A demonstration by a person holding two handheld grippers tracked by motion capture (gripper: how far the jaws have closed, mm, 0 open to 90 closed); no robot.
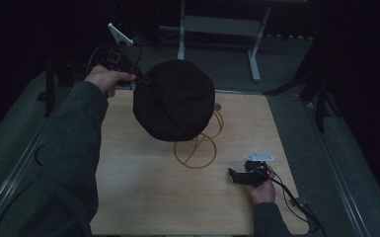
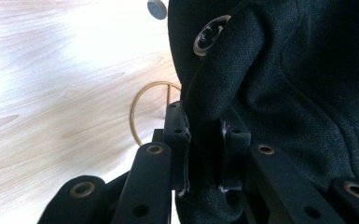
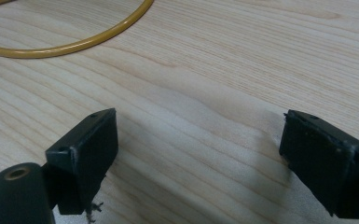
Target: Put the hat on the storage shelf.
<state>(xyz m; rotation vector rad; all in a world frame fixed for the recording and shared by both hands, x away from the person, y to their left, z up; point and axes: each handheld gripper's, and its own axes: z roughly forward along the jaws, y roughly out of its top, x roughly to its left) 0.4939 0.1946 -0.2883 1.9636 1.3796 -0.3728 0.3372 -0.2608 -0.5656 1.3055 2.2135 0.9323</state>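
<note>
Gripping black cap (image 1: 173,100) edge, left tool (image 2: 204,154) | crown up | right tool (image 3: 200,163) wide

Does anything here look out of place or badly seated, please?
Yes. The black hat sits askew over the gold wire stand, leaning toward the left gripper, which pinches a fold of its edge. The right gripper is open above the table.
</note>
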